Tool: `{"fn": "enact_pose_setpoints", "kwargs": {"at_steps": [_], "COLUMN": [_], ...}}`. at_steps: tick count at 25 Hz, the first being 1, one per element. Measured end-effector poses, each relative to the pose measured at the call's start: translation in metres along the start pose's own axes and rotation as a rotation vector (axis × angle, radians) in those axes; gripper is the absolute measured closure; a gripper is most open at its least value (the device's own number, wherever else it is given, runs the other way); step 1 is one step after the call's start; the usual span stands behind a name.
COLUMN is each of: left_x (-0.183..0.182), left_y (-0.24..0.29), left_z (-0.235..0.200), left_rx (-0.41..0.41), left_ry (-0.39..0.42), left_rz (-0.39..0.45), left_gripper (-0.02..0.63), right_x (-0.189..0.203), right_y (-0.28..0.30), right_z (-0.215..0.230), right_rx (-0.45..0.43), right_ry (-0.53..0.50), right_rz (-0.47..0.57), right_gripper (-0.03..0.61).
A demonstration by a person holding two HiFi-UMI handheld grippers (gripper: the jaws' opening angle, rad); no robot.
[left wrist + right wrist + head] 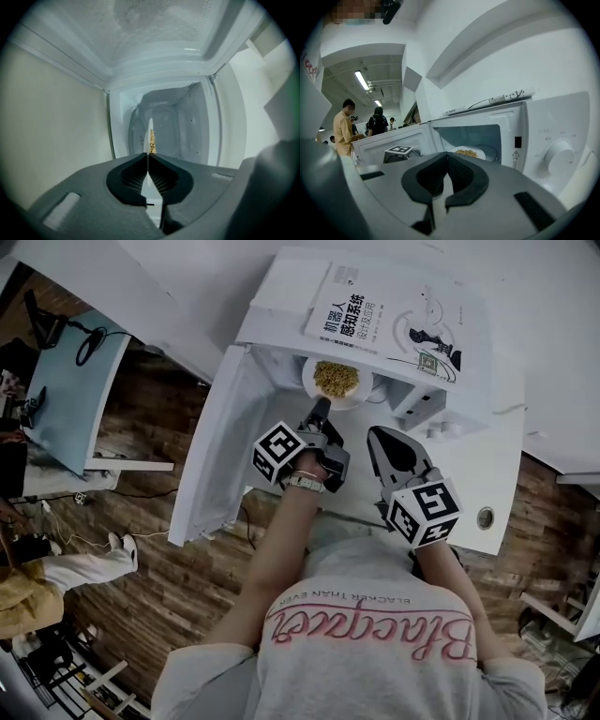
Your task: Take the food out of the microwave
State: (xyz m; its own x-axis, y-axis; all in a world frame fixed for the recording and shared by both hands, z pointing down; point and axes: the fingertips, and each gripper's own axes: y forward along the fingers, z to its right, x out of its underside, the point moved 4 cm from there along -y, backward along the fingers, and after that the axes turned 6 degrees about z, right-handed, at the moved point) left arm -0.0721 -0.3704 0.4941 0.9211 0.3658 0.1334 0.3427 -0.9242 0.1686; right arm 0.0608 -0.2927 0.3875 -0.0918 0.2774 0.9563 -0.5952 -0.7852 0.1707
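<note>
A white plate [349,396] of yellow food [336,378] sits just inside the open white microwave [281,306]. My left gripper [320,410] reaches into the opening and is shut on the plate's near rim. In the left gripper view the plate [150,129] shows edge-on, pinched between the closed tips of the left gripper [148,155], with the food [152,140] above it. My right gripper [375,434] hangs in front of the microwave, to the right of the plate, shut with nothing in it. From the right gripper [447,153] the plate [480,152] appears inside the cavity.
The microwave door [211,456] stands swung out to the left. A book [394,315] lies on top of the microwave. Its control knob [557,154] is at the right. The white counter [502,465] runs rightward. Several people [344,126] stand far off.
</note>
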Motion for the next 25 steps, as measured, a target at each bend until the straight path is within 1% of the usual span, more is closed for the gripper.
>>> {"fn": "enact_pose_setpoints", "kwargs": {"at_steps": [4,7,12,20,25], "left_x": [0.002,0.004,0.009,0.023,0.026], "left_y": [-0.019,-0.032,-0.05,-0.074,-0.095], "left_z": [0.01,0.018,0.031,0.055,0.068], "left_rx": [0.006,0.015,0.027,0.065,0.078], "left_ry": [-0.002,-0.004,-0.008,-0.024,-0.03], "left_rz": [0.008,0.005,0.0,-0.02,-0.01], "left_gripper": [0.601,0.601,0.601,0.601,0.601], "right_x": [-0.014,-0.022,-0.028,-0.035,-0.041], "right_y": [-0.009,-0.015,-0.022,-0.032,-0.039], "right_z": [-0.007,-0.014,-0.022,-0.011,-0.012], "right_rx": [-0.008,-0.009,-0.016,0.026,0.048], "right_ry": [-0.004,-0.06,-0.134,-0.097,-0.141], "right_rz": [0.06,0.096,0.117,0.156,0.174], "right_gripper": [0.566,0.566,0.568,0.568,0.568]}}
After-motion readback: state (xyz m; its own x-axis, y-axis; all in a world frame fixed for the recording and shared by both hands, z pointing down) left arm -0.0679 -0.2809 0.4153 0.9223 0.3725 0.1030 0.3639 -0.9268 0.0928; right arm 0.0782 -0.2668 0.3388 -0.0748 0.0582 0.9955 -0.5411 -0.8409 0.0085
